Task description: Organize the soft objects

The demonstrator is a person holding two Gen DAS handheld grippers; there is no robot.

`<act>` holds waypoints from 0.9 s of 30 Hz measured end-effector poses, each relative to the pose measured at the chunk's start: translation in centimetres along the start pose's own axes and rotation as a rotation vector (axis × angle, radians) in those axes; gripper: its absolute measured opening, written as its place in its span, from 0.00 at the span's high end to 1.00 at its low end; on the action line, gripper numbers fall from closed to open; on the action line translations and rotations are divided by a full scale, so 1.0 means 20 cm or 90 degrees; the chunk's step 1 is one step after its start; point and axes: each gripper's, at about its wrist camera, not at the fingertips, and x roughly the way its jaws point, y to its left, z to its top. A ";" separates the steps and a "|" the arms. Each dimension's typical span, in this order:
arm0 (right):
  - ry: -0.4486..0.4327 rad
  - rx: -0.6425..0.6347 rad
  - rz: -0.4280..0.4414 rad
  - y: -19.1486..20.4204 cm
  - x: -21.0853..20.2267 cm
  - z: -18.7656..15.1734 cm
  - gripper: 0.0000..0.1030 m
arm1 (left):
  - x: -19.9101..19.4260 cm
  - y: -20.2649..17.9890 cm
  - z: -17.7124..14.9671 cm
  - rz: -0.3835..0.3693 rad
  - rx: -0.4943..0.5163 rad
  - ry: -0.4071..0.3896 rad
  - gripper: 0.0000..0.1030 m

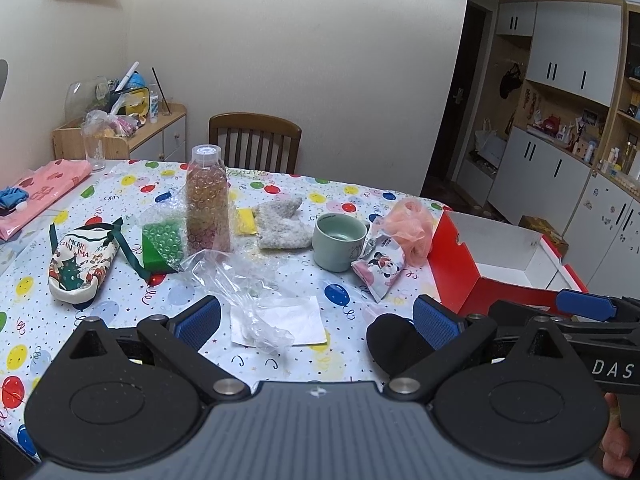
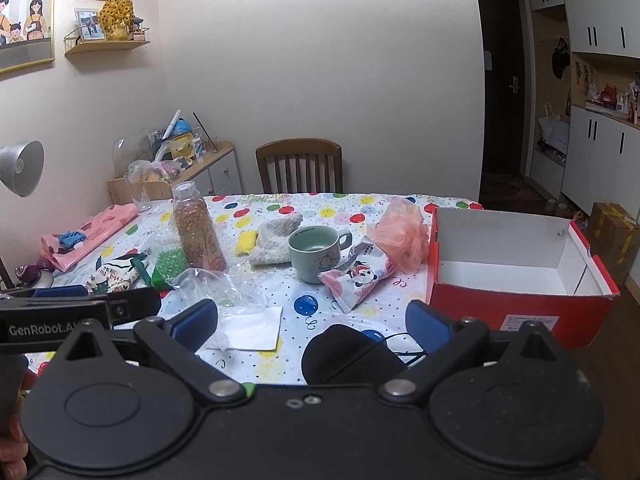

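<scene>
Hovering at the near table edge, left gripper and right gripper both stand wide apart, holding nothing. Beyond lies a cartoon-print pouch, limp and light; pinch mid-body. Behind it, beside the mug, a pink mesh puff, springy, is best bunched centrally. Red box stands empty alongside, right.

Peach mesh bath pouf just left of the open red box; Minnie-print pouch tilted before it; fuzzy grey-white sock and Christmas stocking lying flat, farther left.
</scene>
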 end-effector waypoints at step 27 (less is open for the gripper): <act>0.080 0.035 -0.102 -0.13 0.44 -0.01 0.12 | 0.53 0.26 0.04 -0.029 0.033 0.070 0.00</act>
